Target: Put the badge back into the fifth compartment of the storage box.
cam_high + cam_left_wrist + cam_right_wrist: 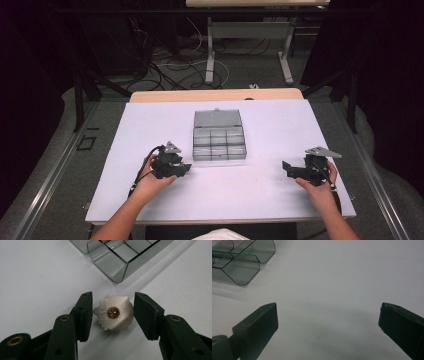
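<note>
A silver pin badge (117,320) lies back side up, with raised lettering and a brass clasp at its centre. My left gripper (113,312) is shut on it, a pad against each of its edges, low over the white table just in front of the clear compartment box (117,262). In the high view the left gripper (186,167) sits near the box's (220,142) front left corner. My right gripper (286,167) rests at the right of the table. Its jaws (328,317) stand open wide with bare table between them.
The smoky clear box has several small compartments and its lid folded open toward the far side. The box's corner (239,265) is at the upper left of the right gripper view. White table surface (260,190) spreads between the two hands. Cables and table legs lie beyond the far edge.
</note>
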`<move>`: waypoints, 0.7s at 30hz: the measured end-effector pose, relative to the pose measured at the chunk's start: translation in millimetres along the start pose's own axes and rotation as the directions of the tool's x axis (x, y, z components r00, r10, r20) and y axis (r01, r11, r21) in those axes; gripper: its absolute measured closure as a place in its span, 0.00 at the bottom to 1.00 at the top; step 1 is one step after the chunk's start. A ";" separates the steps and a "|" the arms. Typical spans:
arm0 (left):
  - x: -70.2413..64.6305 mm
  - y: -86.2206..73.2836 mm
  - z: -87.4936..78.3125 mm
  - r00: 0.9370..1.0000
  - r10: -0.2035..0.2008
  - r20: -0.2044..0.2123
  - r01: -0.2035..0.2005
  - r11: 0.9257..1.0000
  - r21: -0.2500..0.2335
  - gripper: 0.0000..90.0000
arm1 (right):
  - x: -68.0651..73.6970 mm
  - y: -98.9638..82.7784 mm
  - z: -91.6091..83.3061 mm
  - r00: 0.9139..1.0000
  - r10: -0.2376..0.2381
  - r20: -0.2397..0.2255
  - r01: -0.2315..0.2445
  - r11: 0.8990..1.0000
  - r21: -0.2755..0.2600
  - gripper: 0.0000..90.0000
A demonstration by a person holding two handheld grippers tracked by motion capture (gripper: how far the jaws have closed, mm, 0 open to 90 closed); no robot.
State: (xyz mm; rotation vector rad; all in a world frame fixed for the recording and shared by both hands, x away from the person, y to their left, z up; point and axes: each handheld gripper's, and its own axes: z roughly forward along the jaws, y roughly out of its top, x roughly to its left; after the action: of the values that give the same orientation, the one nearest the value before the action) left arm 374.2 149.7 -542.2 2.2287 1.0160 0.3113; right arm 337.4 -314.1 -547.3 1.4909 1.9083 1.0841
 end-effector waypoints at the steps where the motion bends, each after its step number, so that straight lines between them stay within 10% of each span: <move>1: 0.4 0.1 -0.3 1.000 0.000 -0.001 0.000 1.000 -0.005 0.56 | 0.0 0.0 0.0 1.000 0.000 0.000 0.000 1.000 -0.001 0.03; 21: 5.0 0.5 -8.4 0.999 -0.041 -0.015 0.040 0.997 -0.061 0.56 | 1.1 0.2 -0.3 1.000 0.007 -0.001 -0.007 1.000 0.000 0.03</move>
State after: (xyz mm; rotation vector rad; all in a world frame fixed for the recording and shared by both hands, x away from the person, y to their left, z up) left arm 373.9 157.2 -535.8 2.1519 1.0461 0.3384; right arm 337.0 -313.1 -546.9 1.4984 1.9055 1.0874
